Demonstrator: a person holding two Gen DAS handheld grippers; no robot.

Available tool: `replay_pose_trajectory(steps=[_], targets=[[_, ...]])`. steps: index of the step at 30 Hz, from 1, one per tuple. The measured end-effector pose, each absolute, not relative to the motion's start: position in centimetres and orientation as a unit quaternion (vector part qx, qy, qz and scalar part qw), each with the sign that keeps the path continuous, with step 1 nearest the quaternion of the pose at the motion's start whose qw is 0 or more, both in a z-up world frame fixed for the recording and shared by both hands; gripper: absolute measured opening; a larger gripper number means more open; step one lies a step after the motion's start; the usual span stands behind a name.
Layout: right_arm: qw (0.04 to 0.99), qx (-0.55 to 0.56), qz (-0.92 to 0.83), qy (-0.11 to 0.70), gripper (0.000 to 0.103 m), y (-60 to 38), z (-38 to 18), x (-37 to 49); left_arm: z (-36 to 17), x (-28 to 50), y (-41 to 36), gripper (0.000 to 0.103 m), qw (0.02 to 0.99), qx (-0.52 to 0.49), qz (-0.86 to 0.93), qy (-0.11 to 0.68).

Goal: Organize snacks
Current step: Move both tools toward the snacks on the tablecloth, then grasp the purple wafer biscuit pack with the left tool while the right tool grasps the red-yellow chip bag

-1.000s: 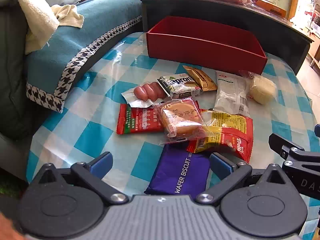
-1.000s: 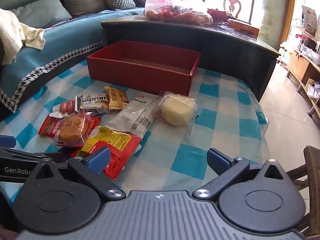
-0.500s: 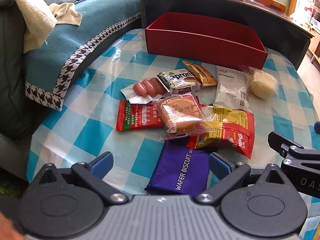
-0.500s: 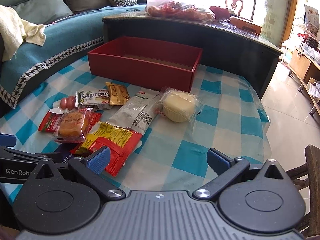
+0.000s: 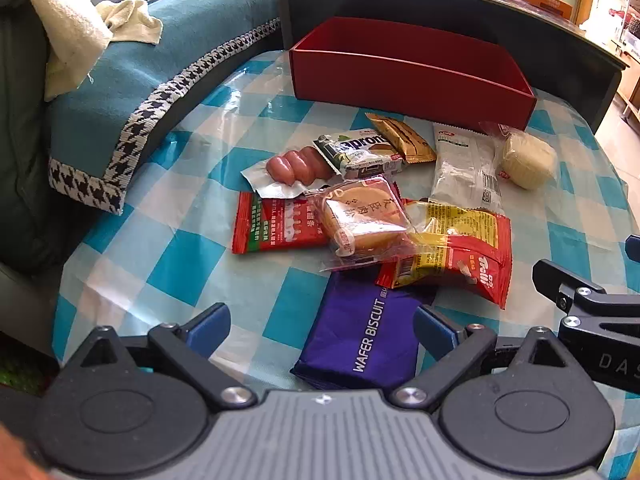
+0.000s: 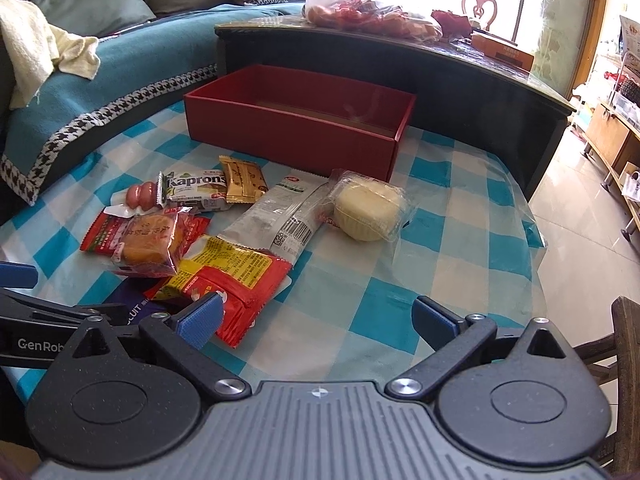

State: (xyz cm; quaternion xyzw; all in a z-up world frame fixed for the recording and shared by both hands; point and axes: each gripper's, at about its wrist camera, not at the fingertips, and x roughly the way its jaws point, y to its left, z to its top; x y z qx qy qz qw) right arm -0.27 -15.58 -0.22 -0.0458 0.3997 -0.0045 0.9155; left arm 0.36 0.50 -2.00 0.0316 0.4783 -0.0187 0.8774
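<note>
Edged slightly forward and lower over the last second, left gripper (image 5: 322,330) spread wide and empty just above the purple wafer biscuit pack (image 5: 362,338), likely first pick; right gripper (image 6: 316,318) likewise parted, holding nothing. Flat, glossy, partly tucked under the red-yellow snack bag (image 5: 456,252) amid the scattered snacks. Beyond, red box (image 6: 298,122) empty, nothing sorted yet.

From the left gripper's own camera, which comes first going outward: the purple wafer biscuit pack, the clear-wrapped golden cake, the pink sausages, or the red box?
1. Purple wafer biscuit pack: lies between the open left gripper's fingers.
2. Clear-wrapped golden cake: mid-table, atop the red packets.
3. Pink sausages: a bit farther back, to the left.
4. Red cardboard box: at the table's far edge.
</note>
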Motion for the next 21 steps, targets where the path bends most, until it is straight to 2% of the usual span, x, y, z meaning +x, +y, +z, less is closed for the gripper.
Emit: replay_pose_trajectory(steps=[21], targets=[[0.882,-0.035,-0.005,0.471,0.101,-17.0,-2.9,0.5,-5.6,2.2,-0.9,0.103,0.846,0.046,-0.054,0.529]])
